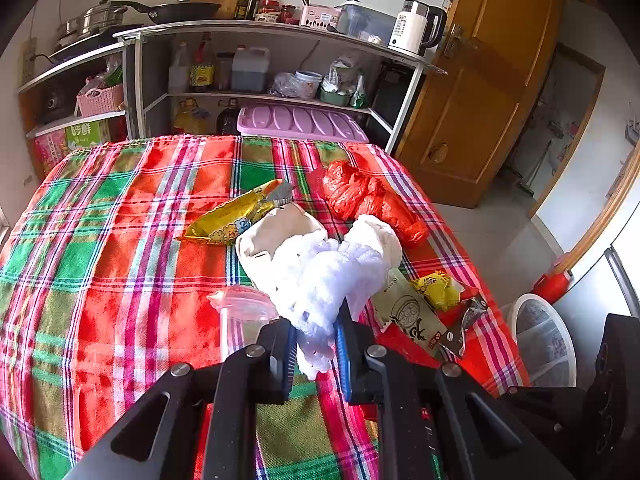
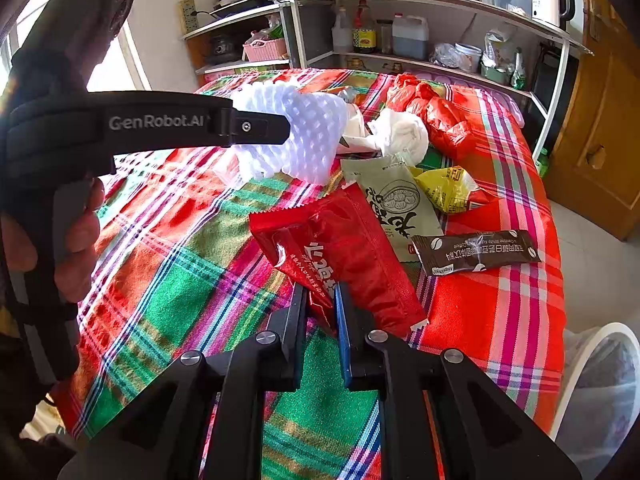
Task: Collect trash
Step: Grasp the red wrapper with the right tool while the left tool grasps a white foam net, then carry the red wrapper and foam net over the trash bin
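My left gripper (image 1: pixel 317 344) is shut on a white foam fruit net (image 1: pixel 320 280) and holds it above the plaid tablecloth (image 1: pixel 120 264); the net also shows in the right wrist view (image 2: pixel 304 132). My right gripper (image 2: pixel 322 308) is shut on a red snack wrapper (image 2: pixel 352 252). Other trash lies on the table: a yellow wrapper (image 1: pixel 232 218), a clear plastic cup (image 1: pixel 244 316), a crumpled tissue (image 2: pixel 400 132), a red plastic bag (image 2: pixel 440 116), a green packet (image 2: pixel 396 208), a small yellow packet (image 2: pixel 448 188) and a brown coffee sachet (image 2: pixel 476 250).
A white bin with a liner (image 2: pixel 600 392) stands on the floor right of the table; it also shows in the left wrist view (image 1: pixel 544 340). A shelf unit (image 1: pixel 256 80) with bottles, pans and a kettle (image 1: pixel 416 28) stands behind the table. A wooden door (image 1: pixel 488 92) is at the right.
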`<state>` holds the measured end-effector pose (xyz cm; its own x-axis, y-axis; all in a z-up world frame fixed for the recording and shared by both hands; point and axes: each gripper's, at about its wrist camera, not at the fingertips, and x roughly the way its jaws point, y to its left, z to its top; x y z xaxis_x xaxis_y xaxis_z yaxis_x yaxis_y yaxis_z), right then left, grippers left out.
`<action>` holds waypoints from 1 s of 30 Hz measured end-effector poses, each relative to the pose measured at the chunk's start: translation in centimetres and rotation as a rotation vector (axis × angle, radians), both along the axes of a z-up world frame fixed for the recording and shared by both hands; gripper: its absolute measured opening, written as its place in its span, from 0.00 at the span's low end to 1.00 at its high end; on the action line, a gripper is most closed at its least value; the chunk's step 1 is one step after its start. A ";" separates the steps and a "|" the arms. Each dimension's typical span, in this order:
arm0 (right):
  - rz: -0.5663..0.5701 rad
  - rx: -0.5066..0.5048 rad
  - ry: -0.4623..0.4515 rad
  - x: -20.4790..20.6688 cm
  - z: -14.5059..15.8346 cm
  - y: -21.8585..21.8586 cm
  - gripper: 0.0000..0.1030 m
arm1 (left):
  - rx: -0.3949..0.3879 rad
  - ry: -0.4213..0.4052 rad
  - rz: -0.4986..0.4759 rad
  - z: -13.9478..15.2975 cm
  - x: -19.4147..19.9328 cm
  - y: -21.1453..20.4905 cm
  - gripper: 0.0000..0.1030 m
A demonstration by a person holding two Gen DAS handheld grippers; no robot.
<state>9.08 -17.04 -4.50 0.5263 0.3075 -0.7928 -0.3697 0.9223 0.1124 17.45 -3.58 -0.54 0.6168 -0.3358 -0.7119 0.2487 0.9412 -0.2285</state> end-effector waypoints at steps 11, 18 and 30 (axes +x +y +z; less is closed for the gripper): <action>-0.006 0.041 -0.036 -1.4 1.4 -0.4 0.12 | -0.021 -0.033 -0.004 1.5 -2.2 1.0 0.17; -0.014 0.052 -0.067 -2.7 2.7 -0.7 0.12 | -0.012 -0.061 -0.020 2.7 -3.9 1.0 0.17; -0.125 0.052 -0.164 -6.4 6.3 -5.1 0.12 | -0.019 -0.088 -0.111 4.4 -6.5 -2.3 0.17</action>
